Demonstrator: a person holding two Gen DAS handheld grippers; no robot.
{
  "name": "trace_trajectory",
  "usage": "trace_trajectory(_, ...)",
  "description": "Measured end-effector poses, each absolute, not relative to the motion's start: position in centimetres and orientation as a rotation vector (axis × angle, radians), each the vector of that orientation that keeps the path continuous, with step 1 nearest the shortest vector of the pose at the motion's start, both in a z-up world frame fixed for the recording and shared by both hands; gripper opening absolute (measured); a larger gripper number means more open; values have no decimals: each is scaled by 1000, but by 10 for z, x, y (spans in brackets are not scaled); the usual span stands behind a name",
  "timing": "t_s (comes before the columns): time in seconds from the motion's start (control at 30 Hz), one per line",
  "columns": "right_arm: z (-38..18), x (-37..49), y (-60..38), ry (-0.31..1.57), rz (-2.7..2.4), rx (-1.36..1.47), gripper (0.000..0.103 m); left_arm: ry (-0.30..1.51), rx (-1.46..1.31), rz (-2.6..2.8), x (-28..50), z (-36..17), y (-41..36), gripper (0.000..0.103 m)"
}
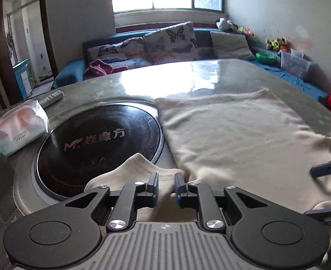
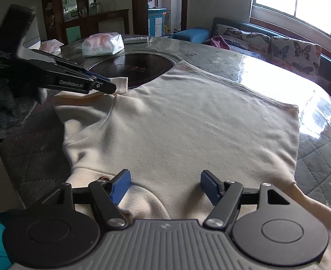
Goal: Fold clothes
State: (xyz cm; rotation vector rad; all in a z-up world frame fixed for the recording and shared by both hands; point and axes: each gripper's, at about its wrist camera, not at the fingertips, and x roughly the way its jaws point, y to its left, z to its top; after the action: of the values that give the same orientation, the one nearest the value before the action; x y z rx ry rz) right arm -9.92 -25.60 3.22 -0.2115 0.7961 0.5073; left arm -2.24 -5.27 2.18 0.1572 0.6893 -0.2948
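Observation:
A cream shirt (image 2: 187,123) lies spread flat on the round table, its body reaching toward the far edge. It also shows in the left wrist view (image 1: 232,135). My left gripper (image 1: 166,185) is shut on the shirt's sleeve cuff (image 1: 140,171) beside the black cooktop; in the right wrist view that gripper (image 2: 107,85) pinches the cuff (image 2: 122,84) at the left. My right gripper (image 2: 164,186) is open, its blue pads (image 2: 120,186) hovering over the shirt's near edge by the collar. Its tip shows at the right of the left wrist view (image 1: 327,168).
A round black induction cooktop (image 1: 98,146) is set into the table (image 1: 75,92). A tissue pack (image 1: 21,126) and a remote (image 1: 53,97) lie at the far left. A butterfly-print sofa (image 1: 154,42) stands beyond the table under the window.

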Motion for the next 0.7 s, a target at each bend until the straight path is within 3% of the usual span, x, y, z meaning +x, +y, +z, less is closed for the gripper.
trace_trajectory(0.07,32,-99,-256,798,507,-210,73,698,163,-297,-18,18,-51,31)
trace_trajectory(0.3,31,-97,-257,803,506,-209,76,720,164,-314,-10,8,-46,31)
trace_trajectory(0.33,31,-97,-256,803,505,-210,77,718,161,-315,-11,7,-46,30)
trace_trajectory(0.4,32,-96,-256,805,503,-212,77,714,151,-312,-11,7,-43,15)
trace_trajectory(0.47,32,-96,-256,808,502,-217,77,710,126,-299,-10,8,-38,8)
trace_trajectory(0.7,35,-95,-251,815,499,-260,77,625,-80,-212,-23,34,14,7)
